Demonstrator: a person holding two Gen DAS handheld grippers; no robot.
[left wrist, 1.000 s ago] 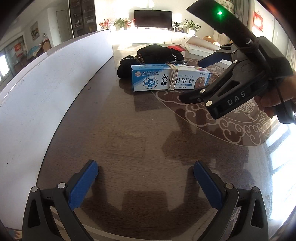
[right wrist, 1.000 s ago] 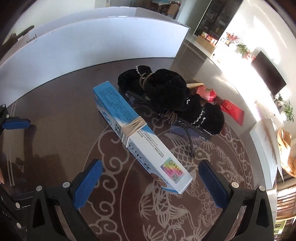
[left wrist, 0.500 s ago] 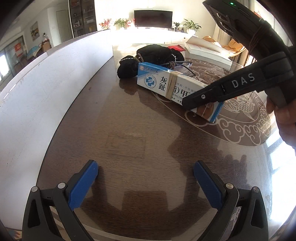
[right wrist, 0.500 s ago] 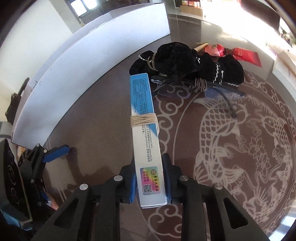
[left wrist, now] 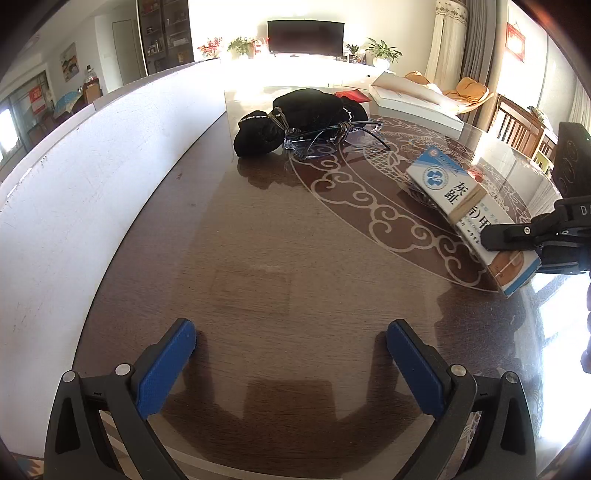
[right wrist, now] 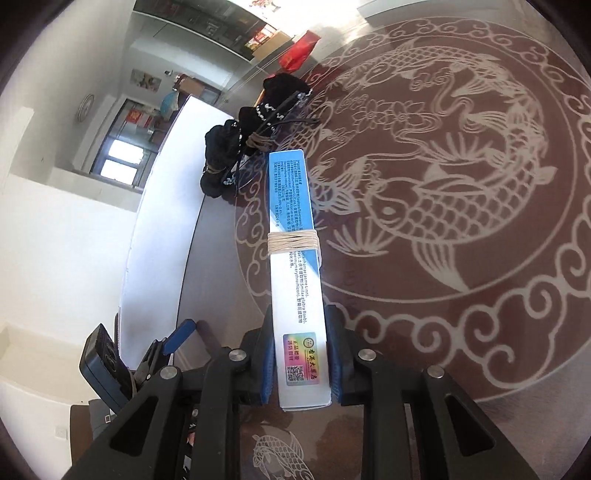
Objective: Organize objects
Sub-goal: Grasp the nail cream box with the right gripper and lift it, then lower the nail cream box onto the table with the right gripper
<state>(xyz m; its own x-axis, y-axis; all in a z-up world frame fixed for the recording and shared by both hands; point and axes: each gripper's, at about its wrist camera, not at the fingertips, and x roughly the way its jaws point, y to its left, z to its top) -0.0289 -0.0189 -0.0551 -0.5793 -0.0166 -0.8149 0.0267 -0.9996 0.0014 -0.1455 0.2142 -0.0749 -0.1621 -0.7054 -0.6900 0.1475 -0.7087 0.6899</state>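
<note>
The left wrist view looks low across the table (left wrist: 258,258) toward the room's far end. The right wrist view tilts down close over a box (right wrist: 295,258). Both views share the box (left wrist: 469,206) and a black bundle (left wrist: 295,114).

Home living room, dark table (left wrist: 266,236) with koi inlay (right wrist: 436,206), television (left wrist: 306,34) on a low unit, potted plants (left wrist: 382,50), curtains (left wrist: 448,40), cushioned chair (left wrist: 469,92), glass-front cabinet (left wrist: 164,35)

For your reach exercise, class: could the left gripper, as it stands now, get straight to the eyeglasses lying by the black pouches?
Probably yes. The left gripper is open and empty, with only bare table between it and the eyeglasses. The right gripper holds the box off to the side.
</note>
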